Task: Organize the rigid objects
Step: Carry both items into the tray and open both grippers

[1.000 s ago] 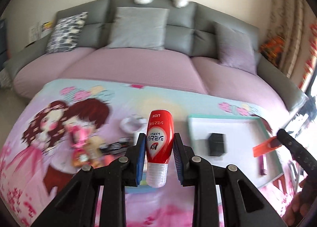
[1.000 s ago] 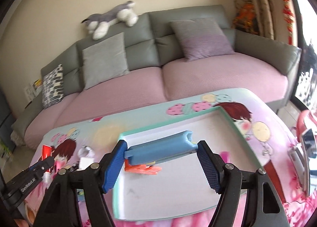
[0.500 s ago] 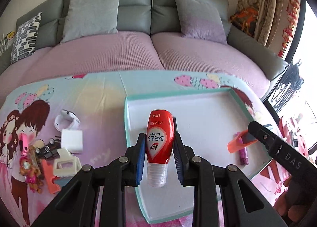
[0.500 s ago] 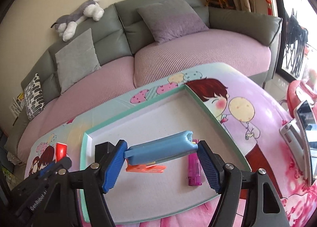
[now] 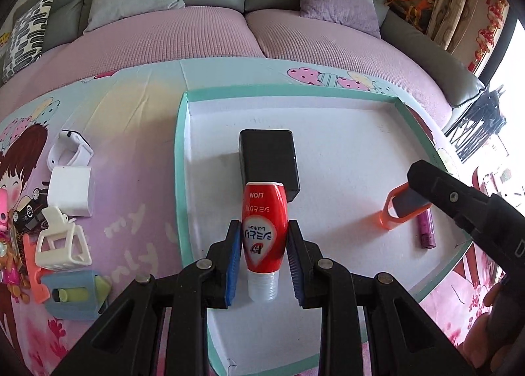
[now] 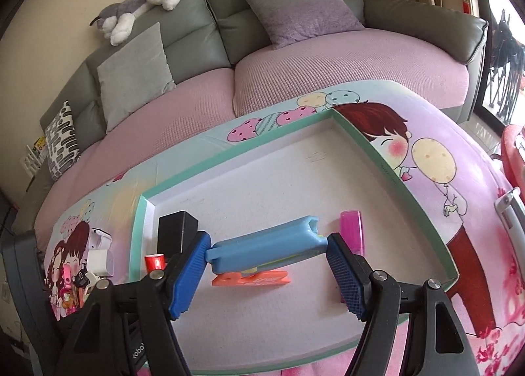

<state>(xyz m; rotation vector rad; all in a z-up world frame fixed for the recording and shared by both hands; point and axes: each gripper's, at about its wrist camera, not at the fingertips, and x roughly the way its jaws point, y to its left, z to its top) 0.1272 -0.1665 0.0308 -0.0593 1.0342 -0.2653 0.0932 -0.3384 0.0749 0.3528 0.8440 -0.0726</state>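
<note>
My left gripper (image 5: 264,259) is shut on a red toothpaste tube (image 5: 264,228), held cap-down over the near left part of the white tray with a teal rim (image 5: 179,159). My right gripper (image 6: 267,264) is shut on a blue plastic case (image 6: 265,249), held crosswise above the tray (image 6: 377,153). In the tray lie a black box (image 5: 269,159), an orange clip (image 5: 395,212) and a purple lighter (image 5: 425,231). The right wrist view shows the black box (image 6: 177,231), orange clip (image 6: 251,279) and purple lighter (image 6: 351,230).
Left of the tray on the cartoon tablecloth lie a white watch (image 5: 70,149), a white box (image 5: 70,195), a white clip (image 5: 60,241), a blue holder (image 5: 77,290) and several small toys. A pink and grey sofa (image 5: 229,25) stands behind the table.
Both grippers have moved forward and lower over the tray, which now looks larger. The black box now shows just beyond the toothpaste. Both grips are unchanged.
</note>
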